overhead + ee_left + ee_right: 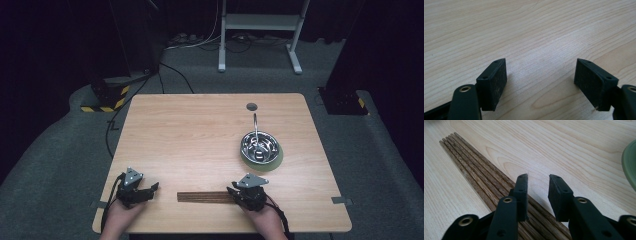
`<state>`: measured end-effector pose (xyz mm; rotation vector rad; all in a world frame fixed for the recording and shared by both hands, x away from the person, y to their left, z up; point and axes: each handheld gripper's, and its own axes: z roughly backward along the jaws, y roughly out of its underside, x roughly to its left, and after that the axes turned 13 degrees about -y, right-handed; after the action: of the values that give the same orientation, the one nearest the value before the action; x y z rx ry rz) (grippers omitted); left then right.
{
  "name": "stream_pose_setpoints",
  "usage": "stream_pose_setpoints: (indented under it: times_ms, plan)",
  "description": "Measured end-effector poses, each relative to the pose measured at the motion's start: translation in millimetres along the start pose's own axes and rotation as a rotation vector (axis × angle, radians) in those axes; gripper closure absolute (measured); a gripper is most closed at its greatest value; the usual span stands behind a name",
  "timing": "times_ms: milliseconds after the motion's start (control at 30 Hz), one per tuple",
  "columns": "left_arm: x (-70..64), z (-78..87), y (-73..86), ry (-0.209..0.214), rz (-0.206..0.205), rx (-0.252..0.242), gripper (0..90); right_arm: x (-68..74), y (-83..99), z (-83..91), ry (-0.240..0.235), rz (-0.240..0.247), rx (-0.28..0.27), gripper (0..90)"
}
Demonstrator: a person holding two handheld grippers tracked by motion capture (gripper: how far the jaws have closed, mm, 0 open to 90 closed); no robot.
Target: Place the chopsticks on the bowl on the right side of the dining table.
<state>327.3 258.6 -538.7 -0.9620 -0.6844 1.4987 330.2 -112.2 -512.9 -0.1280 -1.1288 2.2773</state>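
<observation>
Dark grainy wooden chopsticks [481, 173] on a pale matt wood-grain table [200, 135]; glossy metal bowl [259, 145]

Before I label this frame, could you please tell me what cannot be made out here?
- Chopsticks: near ends hidden under the right tongs, right gripper view.
- Bowl contents: too small, glare, high view.
- Green plate: cut off by the edge, right gripper view.

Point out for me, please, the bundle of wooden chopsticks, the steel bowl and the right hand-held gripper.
bundle of wooden chopsticks [471, 165], right gripper view, on the middle sticks.
steel bowl [270, 142], high view, on its right rim.
right hand-held gripper [537, 181], right gripper view, midway between its jaw tips.
</observation>
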Motion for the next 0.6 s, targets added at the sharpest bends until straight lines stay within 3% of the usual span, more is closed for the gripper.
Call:
stream_pose_setpoints:
  times_ms: [600]
  plan:
    - [0.0,0.0,0.0,0.0,0.0,0.0,26.0,-0.5,0.9,-2.4,-0.021,-0.008,0.024,77.0]
